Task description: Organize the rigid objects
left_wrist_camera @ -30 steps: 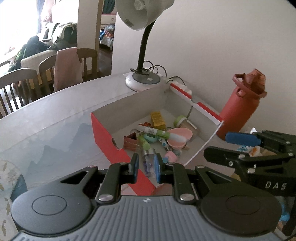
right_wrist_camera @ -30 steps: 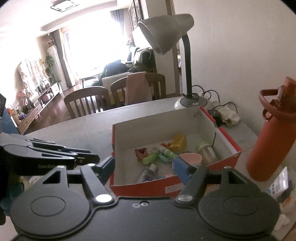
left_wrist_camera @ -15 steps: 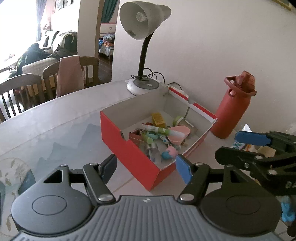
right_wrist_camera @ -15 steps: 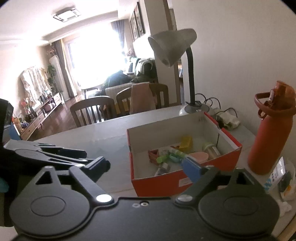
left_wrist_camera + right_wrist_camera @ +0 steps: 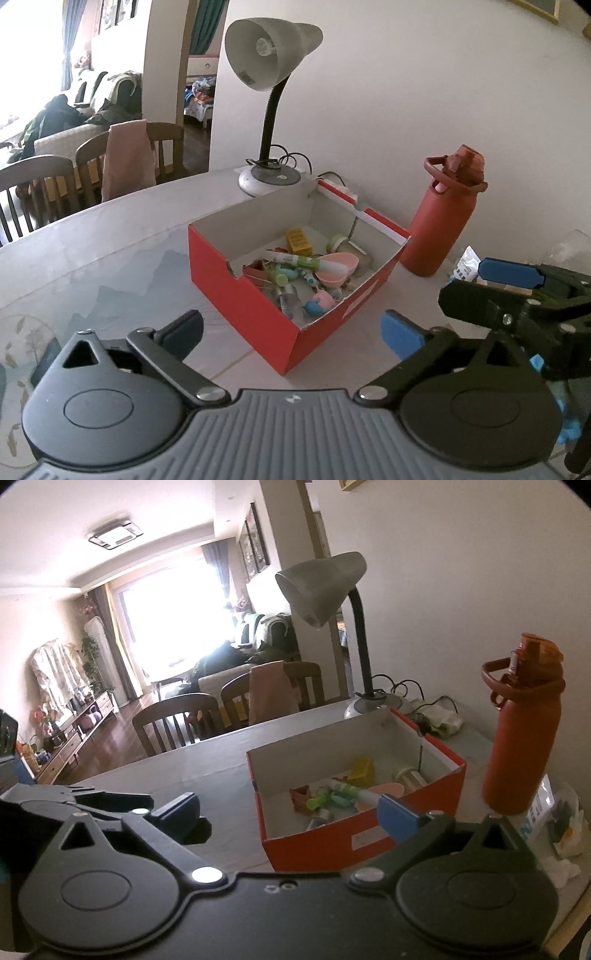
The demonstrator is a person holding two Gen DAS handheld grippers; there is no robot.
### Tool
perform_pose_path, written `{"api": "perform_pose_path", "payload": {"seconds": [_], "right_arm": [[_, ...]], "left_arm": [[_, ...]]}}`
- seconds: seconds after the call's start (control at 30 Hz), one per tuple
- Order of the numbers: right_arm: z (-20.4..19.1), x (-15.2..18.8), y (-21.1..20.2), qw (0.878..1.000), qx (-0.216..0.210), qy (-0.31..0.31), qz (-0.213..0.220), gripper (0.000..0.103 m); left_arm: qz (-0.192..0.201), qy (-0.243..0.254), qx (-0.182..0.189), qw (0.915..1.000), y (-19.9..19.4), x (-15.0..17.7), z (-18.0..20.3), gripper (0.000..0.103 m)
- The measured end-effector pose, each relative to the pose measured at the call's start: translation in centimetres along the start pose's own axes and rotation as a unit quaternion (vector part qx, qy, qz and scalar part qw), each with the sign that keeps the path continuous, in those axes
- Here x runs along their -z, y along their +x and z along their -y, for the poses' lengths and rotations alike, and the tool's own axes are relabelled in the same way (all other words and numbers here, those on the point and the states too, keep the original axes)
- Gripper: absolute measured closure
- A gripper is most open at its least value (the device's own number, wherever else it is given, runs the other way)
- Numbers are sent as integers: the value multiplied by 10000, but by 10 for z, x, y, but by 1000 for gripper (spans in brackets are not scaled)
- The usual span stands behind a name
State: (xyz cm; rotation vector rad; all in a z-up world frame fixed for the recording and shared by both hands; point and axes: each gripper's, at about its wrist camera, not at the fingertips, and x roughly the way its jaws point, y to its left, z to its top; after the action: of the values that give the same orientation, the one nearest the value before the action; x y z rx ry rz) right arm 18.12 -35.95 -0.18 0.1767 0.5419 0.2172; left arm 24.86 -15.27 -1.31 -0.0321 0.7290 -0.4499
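Both your left tongs [image 5: 291, 328] and right tongs [image 5: 288, 812] have just spread wide, released, nothing between them. The red box [image 5: 258, 295] sits mid-counter [image 5: 110, 251], left of the orange bottle [image 5: 439, 221], holding the small hard pieces. They look light and stiff, the marker [image 5: 306, 260] likely slick, so pinch it mid-barrel; the pink scoop [image 5: 338, 264] by its rim.

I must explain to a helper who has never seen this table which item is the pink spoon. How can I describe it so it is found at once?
On the table stands an open red box, beside the tall red bottle. Look inside it, toward the bottle side, among the small clutter. The pink spoon is the one wide, shallow pink bowl there, lying against a white tube with a green band.
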Motion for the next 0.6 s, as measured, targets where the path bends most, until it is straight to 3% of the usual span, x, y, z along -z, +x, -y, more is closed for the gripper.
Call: {"api": "perform_pose_path", "payload": {"seconds": [0.6], "right_arm": [[-2, 0, -15, 9999, 97, -31, 122, 0]], "left_arm": [[192, 268, 115, 9994, -13, 1, 13, 0]]}}
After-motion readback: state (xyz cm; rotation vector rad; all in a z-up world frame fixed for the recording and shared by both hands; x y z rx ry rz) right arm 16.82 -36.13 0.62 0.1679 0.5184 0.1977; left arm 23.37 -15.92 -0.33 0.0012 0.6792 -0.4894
